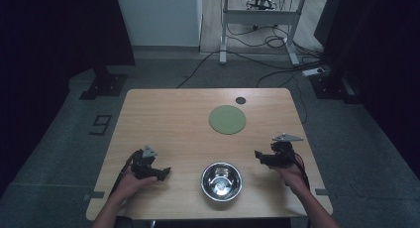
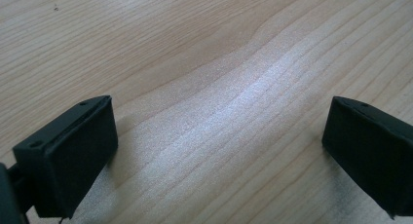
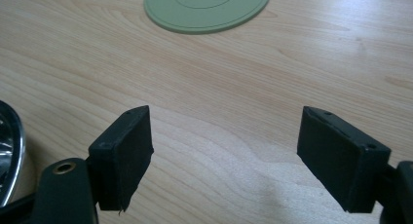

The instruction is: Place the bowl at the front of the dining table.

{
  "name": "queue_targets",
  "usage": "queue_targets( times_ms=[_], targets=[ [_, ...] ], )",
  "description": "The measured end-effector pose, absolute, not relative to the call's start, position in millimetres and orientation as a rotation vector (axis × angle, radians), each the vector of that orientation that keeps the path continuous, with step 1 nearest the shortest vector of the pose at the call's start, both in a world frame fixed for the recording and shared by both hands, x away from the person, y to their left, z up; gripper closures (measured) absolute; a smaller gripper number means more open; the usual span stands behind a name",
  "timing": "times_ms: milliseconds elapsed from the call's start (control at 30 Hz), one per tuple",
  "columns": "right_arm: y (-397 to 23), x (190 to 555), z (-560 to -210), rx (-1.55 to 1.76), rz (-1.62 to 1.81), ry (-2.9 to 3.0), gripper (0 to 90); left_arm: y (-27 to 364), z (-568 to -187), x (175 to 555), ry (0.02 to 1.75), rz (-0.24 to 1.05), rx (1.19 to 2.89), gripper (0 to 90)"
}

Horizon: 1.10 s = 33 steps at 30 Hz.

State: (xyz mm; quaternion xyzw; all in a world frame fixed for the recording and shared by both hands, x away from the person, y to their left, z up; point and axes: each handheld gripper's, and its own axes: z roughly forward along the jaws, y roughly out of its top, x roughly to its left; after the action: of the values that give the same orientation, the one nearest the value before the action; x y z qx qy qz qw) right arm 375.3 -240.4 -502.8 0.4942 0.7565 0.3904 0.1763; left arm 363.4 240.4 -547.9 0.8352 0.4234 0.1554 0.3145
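Left gripper (image 1: 166,172) sits lower left of the table (image 1: 163,119), right gripper (image 1: 257,155) lower right; both have jaws apart, holding nothing. Bowl (image 1: 221,181) stands lower centre between them; green mat (image 1: 227,119) lies above it.

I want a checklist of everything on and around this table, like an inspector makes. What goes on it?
Surface: wooden table, bare between things.
Job's things: steel bowl near front edge, empty; flat green mat beyond it.
Clutter: small dark disc near far edge.
Grippers: left gripper and right gripper both open, holding nothing, either side of the bowl.
Cables: floor cables behind the table.
Surroundings: grey carpet, white desk frame, dark curtains.
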Motion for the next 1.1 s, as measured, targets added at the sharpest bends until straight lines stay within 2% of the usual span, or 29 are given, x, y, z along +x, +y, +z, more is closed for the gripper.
queue_targets(
  times_ms=[1100],
  targets=[
    [-210,360,-501,1.301,1.162,2.268,22.8,240,-548,363,1.116,0.409,2.201,0.0]
  ],
)
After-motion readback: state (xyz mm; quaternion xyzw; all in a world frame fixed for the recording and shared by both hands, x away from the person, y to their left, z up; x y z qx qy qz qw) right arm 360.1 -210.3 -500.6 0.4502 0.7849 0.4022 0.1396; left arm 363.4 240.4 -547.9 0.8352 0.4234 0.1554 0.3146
